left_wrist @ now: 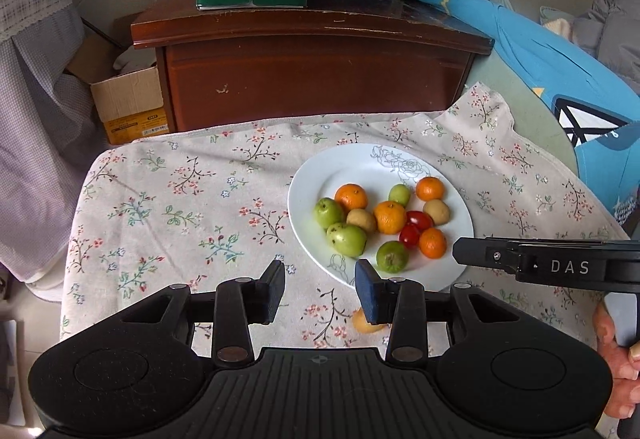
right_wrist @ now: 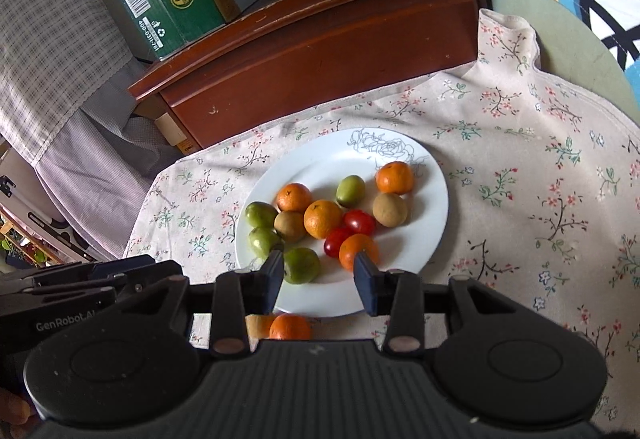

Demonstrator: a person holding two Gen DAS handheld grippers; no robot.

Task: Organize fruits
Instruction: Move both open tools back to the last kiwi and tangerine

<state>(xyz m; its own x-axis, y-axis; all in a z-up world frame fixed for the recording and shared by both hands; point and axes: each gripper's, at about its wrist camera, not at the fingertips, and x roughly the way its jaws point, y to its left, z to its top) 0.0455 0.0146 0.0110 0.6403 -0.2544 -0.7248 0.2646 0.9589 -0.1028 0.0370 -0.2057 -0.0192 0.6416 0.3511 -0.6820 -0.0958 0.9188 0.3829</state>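
Hovering both claws, I keep the left gripper point(left_wrist: 320, 289) and right gripper point(right_wrist: 318, 277) narrowly parted, empty; a stray tangerine point(right_wrist: 290, 327) lies off the plate point(right_wrist: 424, 239) at six o'clock (grasp squarely, gently)

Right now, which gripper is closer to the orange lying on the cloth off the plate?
Right. The right gripper hangs just above that orange, near the plate. The left gripper sits further left, over a tan fruit.
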